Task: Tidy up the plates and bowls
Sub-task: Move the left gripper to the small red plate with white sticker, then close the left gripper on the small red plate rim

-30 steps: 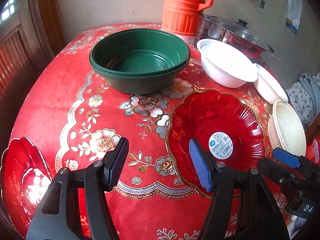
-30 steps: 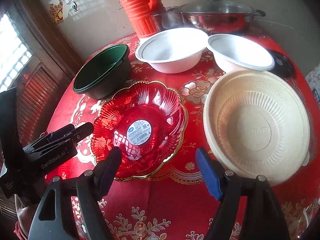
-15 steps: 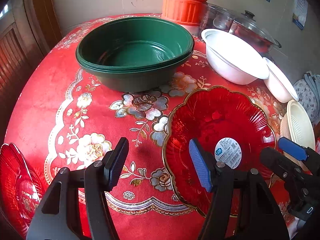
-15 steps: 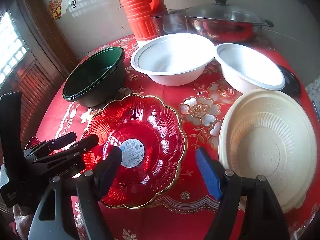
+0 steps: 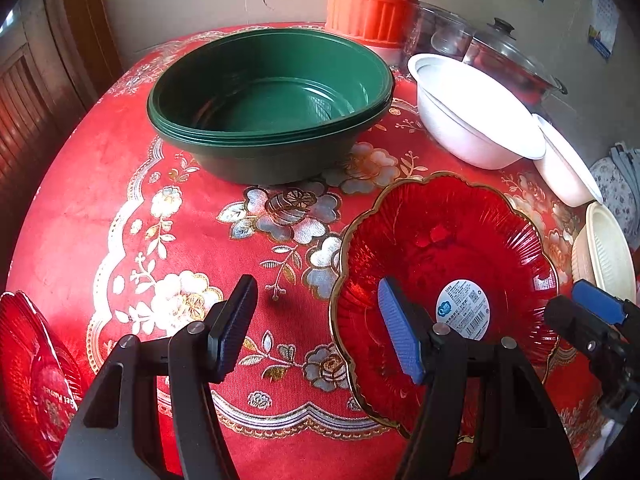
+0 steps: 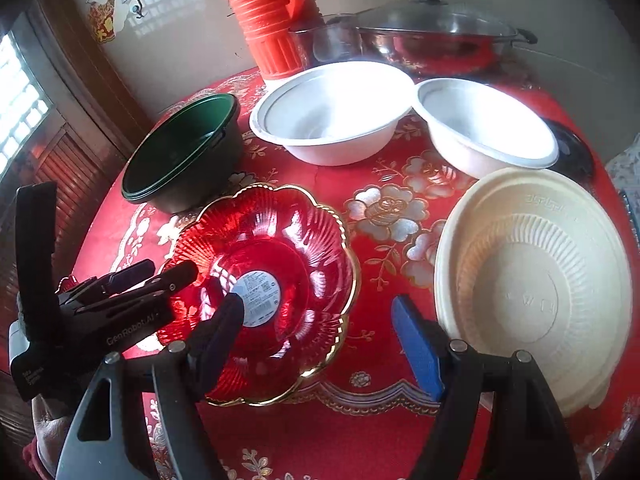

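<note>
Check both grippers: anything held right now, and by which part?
Nothing held. Left gripper is open, one finger over the red plate's near rim, not clamped. Right gripper is open over the tablecloth.

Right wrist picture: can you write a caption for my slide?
Open right claw hovers between a red glass plate and a cream plate, white bowls behind.

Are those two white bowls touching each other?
Cannot tell. In the right wrist view the larger white bowl and smaller white bowl have rims that meet or overlap, but neither view shows contact or a gap plainly.
</note>
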`<state>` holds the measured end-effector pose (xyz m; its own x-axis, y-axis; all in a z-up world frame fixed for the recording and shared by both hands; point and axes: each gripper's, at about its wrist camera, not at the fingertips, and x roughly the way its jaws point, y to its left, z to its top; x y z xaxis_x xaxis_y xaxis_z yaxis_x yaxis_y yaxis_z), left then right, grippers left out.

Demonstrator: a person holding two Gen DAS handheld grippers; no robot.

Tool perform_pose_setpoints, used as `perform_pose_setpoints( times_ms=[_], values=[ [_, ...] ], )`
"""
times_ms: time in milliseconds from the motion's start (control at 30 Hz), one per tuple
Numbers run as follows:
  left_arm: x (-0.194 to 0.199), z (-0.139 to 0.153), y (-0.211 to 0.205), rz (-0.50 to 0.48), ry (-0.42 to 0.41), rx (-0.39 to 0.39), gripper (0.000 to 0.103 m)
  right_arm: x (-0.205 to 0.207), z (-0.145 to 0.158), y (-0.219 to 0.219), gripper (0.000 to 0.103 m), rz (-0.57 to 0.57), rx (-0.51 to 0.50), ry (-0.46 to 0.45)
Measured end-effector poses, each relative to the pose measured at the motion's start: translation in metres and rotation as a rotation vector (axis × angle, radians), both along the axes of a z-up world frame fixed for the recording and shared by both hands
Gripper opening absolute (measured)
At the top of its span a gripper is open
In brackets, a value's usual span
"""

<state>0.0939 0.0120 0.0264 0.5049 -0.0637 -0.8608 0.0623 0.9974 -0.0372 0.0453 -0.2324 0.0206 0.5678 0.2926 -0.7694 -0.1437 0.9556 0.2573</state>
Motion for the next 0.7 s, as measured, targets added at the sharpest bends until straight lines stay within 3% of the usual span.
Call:
perform_pose_setpoints(
  times_ms=[200,700],
  values=[
    [0.001,-0.001,0.0,0.002,0.004,-0.001,0.063,0.003,0.004,-0.016,0.076,-0.011,0.073,0.012],
    [0.006,-0.003,-0.011,-0.016,0.019,0.019,0.064,0.02,-0.002,0.011,0.077,0.032,0.012,0.022]
  ],
)
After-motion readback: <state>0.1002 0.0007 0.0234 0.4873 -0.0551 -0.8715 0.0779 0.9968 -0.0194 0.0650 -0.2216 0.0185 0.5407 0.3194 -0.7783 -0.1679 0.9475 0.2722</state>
